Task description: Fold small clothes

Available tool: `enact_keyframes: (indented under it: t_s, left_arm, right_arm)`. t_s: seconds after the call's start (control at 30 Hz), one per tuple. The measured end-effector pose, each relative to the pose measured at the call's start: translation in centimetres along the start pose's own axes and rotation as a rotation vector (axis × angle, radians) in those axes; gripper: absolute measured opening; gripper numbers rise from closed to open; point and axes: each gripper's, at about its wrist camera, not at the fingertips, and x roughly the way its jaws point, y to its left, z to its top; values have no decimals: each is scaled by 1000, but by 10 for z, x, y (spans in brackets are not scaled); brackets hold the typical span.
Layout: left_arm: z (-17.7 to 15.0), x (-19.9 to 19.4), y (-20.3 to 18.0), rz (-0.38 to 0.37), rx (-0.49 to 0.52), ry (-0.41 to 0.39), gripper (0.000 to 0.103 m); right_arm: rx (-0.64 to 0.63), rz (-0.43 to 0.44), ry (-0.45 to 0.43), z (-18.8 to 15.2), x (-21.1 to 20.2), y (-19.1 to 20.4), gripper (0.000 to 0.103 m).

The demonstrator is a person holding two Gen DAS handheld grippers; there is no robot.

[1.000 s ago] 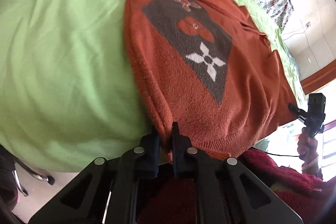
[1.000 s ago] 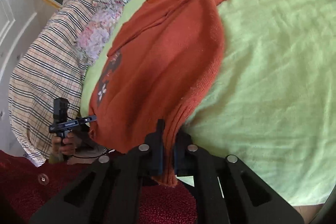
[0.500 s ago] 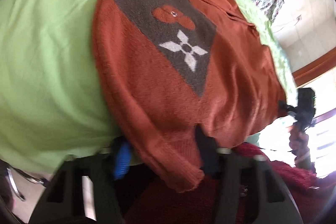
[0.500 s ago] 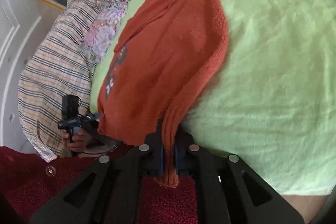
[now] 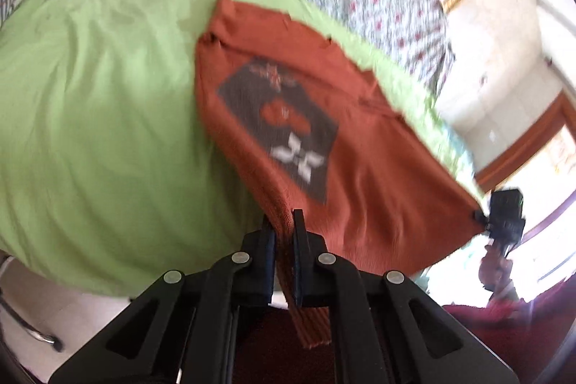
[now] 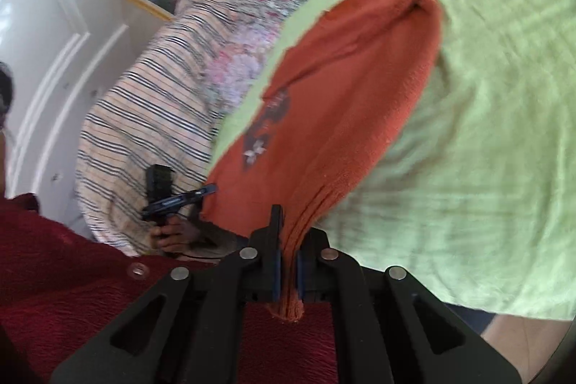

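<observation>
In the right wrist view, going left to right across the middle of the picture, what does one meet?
White wall → striped cloth → left tool clamped on the sweater's corner → orange sweater → green sheet.

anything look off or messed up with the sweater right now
Nothing damaged. The orange sweater is pinched at its two hem corners by the left claw and right claw, its body stretched over the green sheet. The far collar end looks slightly bunched.
</observation>
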Motion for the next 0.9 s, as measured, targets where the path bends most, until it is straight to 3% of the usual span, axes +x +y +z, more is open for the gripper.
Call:
enact_keyframes:
  t_s: [0.2, 0.27, 0.4, 0.7, 0.8, 0.9]
  left_arm:
    - [32, -12, 3, -73, -22, -111, 6]
    - [60, -7, -1, -108, -23, -172, 6]
    - [114, 9, -8, -106, -12, -235, 6]
    - [237, 97, 5, 3, -27, -236, 5]
    - [269, 128, 22, 49, -61, -223, 5]
    - [293, 164, 45, 100, -97, -185, 5]
  right_arm:
    - [-15, 77, -126, 33, -9, 5, 7]
    - [10, 87, -187, 55, -10, -7, 7]
    - [5, 66, -258, 110, 3, -20, 7]
    - [20, -118, -336, 245, 45, -57, 7]
    - [53, -242, -337, 279, 62, -76, 7]
    - [78, -298, -315, 300, 82, -97, 7]
